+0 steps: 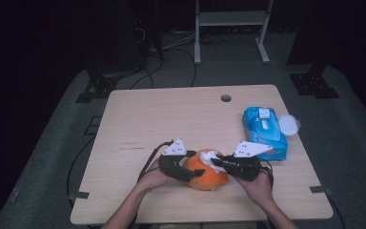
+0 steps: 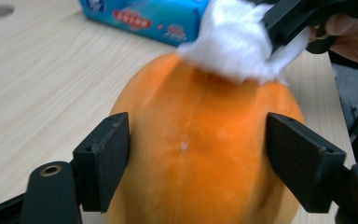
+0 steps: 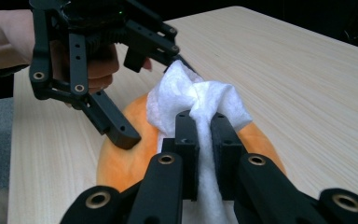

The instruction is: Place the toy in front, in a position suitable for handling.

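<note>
Orange papaya (image 2: pixel 200 154) clasped by left gripper (image 2: pixel 198 163), white wipe (image 3: pixel 200 100) pinched in right gripper (image 3: pixel 204 140); blue pack (image 1: pixel 265 132) lettering unreadable.

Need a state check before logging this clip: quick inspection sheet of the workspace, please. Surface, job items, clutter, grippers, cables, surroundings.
Surface: light wooden table, round hole near its far edge, mostly bare.
Job's things: orange fruit at the near edge; white wipe bunched on top of it.
Clutter: blue wipes pack at the far right, its lid flipped open.
Grippers: left gripper straddles the fruit, jaws at both flanks, pads seemingly touching; right gripper is shut on the wipe, pressing it to the fruit.
Cables: black cable trails from the left gripper across the table.
Surroundings: dark room, grey floor, a white metal frame beyond the table, loose wires beside it.
</note>
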{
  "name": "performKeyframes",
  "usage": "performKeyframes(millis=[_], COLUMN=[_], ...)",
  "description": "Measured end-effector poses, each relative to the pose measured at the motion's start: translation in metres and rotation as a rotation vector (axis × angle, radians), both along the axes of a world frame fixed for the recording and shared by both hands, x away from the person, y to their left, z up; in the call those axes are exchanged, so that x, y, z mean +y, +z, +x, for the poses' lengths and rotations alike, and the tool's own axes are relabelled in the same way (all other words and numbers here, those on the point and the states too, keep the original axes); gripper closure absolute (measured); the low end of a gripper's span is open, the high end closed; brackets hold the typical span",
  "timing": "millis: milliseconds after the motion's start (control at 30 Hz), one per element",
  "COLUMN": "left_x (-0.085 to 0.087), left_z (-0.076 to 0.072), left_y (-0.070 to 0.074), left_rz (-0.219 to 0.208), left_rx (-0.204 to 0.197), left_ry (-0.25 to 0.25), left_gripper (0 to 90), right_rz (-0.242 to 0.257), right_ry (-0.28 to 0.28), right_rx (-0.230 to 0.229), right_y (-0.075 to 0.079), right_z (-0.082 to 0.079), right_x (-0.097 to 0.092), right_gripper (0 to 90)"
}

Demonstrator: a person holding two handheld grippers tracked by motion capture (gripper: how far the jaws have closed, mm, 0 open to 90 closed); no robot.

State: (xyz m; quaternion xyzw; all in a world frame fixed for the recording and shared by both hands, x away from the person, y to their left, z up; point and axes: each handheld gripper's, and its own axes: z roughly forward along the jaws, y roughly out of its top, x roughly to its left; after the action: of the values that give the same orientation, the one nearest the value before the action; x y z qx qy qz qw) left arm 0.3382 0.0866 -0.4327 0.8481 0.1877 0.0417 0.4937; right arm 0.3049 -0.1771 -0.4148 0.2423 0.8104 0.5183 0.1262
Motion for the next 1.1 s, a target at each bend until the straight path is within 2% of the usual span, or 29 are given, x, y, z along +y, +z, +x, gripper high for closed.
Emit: performKeyframes(millis=[100, 300, 400, 467, 533, 567, 633, 700, 767, 833, 967, 1033, 1100], left_x=[0.001, 0.009, 0.010, 0.009, 0.009, 0.009, 0.008, 0.006, 0.008, 0.011, 0.017, 0.019, 0.021], left_z=[0.001, 0.005, 0.006, 0.006, 0.005, 0.004, 0.001, 0.000, 0.002, 0.005, 0.011, 0.012, 0.011], left_y=[0.000, -0.004, -0.004, -0.002, 0.002, 0.006, 0.009, 0.009, 0.007, 0.003, -0.002, -0.002, -0.003], left_rz=[0.013, 0.005, 0.002, 0.009, 0.002, -0.018, -0.047, -0.023, -0.013, 0.002, -0.014, -0.023, -0.025], left_rx=[-0.004, 0.018, 0.021, 0.011, 0.003, -0.020, -0.035, -0.047, -0.037, -0.030, 0.007, 0.013, 0.018], left_ry=[0.000, 0.018, 0.015, 0.010, 0.003, -0.013, -0.033, -0.030, -0.026, -0.013, 0.010, 0.010, 0.008], left_gripper=[25.6, 27.5, 27.4, 26.1, 20.9, 19.1, 18.9, 19.3, 23.6, 26.3, 27.0, 27.0, 27.0], right_rz=[0.004, 0.010, 0.011, 0.016, 0.029, 0.030, 0.057, 0.080, 0.070, 0.077, 0.073, 0.089, 0.089], right_ry=[-0.017, -0.052, -0.048, -0.041, -0.029, -0.027, -0.018, -0.005, -0.002, -0.007, -0.048, -0.064, -0.065], right_rx=[0.010, 0.046, 0.045, 0.043, 0.046, 0.041, 0.047, 0.051, 0.039, 0.047, 0.085, 0.109, 0.105], right_y=[-0.002, -0.006, -0.007, -0.007, -0.006, -0.006, -0.004, -0.003, -0.003, -0.004, -0.010, -0.013, -0.013], right_z=[0.003, 0.006, 0.004, 0.002, 0.001, 0.001, 0.003, 0.005, 0.006, 0.007, 0.014, 0.018, 0.017], right_x=[-0.007, -0.020, -0.020, -0.017, -0.014, -0.013, -0.010, -0.006, -0.003, -0.006, -0.015, -0.020, -0.020], right_gripper=[82.6, 82.6, 82.5, 82.5, 82.5, 82.5, 82.5, 82.4, 82.4, 82.4, 82.3, 82.3, 82.3])
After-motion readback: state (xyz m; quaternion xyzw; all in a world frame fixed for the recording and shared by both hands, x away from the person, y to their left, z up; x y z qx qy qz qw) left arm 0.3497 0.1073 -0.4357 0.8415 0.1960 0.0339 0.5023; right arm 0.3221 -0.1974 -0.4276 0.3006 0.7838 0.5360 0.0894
